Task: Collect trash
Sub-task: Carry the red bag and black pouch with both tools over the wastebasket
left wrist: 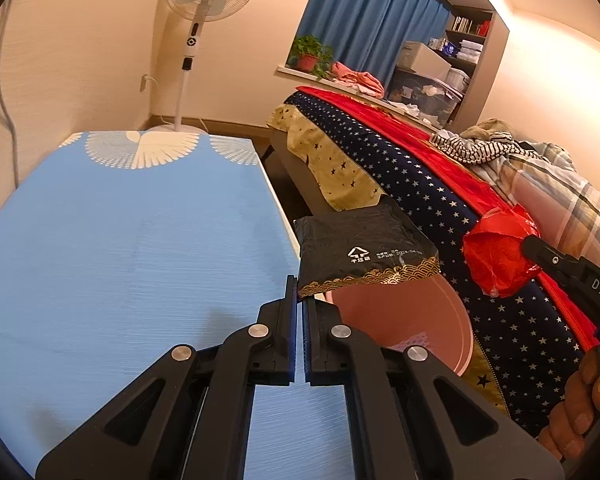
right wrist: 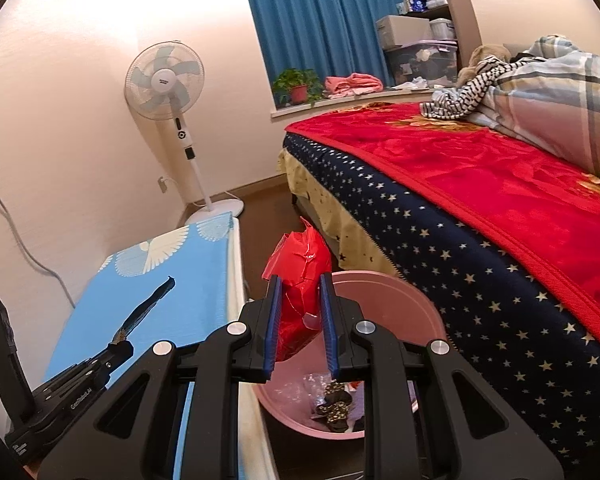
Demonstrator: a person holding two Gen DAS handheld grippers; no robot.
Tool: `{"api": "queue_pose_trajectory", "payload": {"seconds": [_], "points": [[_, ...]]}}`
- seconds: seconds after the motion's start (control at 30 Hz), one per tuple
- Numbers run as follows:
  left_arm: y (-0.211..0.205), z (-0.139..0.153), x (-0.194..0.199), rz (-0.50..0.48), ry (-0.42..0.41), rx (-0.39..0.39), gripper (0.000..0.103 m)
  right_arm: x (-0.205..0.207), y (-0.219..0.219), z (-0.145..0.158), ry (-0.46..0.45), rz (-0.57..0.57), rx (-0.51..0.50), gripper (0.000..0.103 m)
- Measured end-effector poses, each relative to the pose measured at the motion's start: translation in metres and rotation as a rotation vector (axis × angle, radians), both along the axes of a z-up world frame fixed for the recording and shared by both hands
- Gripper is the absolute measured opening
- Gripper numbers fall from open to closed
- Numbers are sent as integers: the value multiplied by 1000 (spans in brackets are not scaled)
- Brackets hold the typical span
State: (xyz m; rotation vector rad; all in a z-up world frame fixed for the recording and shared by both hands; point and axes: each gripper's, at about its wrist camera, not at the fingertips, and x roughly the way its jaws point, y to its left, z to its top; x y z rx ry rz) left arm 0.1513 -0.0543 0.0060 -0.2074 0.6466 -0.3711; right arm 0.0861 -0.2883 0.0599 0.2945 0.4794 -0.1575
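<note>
- Left gripper [left wrist: 301, 288], jaws nearly together, pinches the corner of a black wrapper [left wrist: 366, 252] with gold trim, above a pink bin [right wrist: 400, 292].
- Right gripper [right wrist: 300, 300], jaws narrow, clamps a crumpled red wrapper [right wrist: 300, 264] over the same bin, beside the bed [right wrist: 480, 240].
</note>
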Motion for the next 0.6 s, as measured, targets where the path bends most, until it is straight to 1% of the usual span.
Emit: {"api": "queue_pose_trajectory", "payload": {"seconds": [0.6], "points": [[-43, -16, 13, -69, 22, -2, 2, 6, -30, -15, 37, -93, 0, 20]]}}
